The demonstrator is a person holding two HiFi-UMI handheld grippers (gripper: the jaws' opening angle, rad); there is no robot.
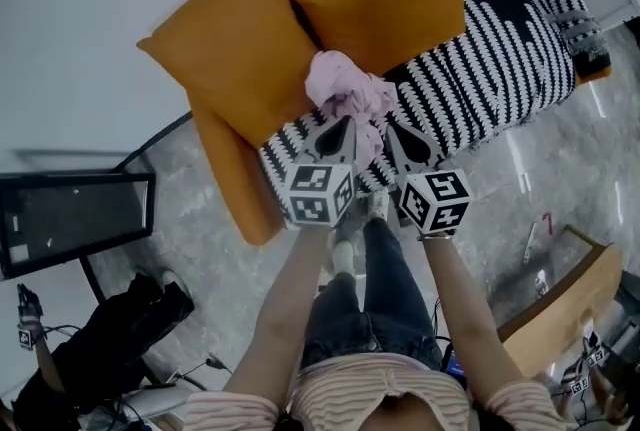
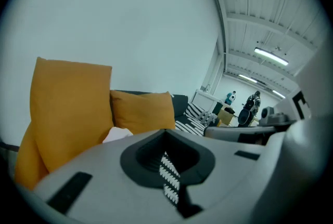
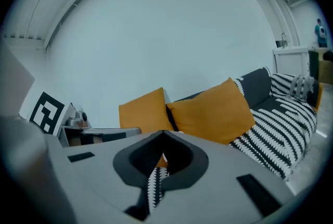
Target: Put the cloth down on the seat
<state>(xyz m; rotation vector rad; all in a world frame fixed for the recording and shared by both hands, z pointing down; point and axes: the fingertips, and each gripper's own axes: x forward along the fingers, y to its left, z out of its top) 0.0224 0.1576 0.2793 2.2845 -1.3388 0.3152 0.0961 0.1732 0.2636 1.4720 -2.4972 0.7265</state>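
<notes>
1. One pink cloth (image 1: 345, 87) lies crumpled in a loose heap of soft folds and ruffled edges. It sits on the sofa seat (image 1: 480, 69), a black cover with white zigzag stripes, at the foot of two orange cushions (image 1: 235, 49) that lean on the backrest.
2. Both tools are just short of the heap. The left hand-held gripper (image 1: 343, 127) has its jaws together with nothing between them. The right hand-held gripper (image 1: 398, 134) is likewise closed and empty. Through the slit of each, only striped seat shows.
3. From the head view, the two jaw tips cover the cloth's near edge, so I cannot tell whether they touch it.
4. From the left gripper view, only a pale corner of the cloth (image 2: 117, 134) peeks above the jaw beside a cushion.
5. Figures far down the room (image 2: 252, 108) are too small to make out.
6. Each marker cube (image 1: 320, 191) bears black-and-white square patterns rather than letters.
</notes>
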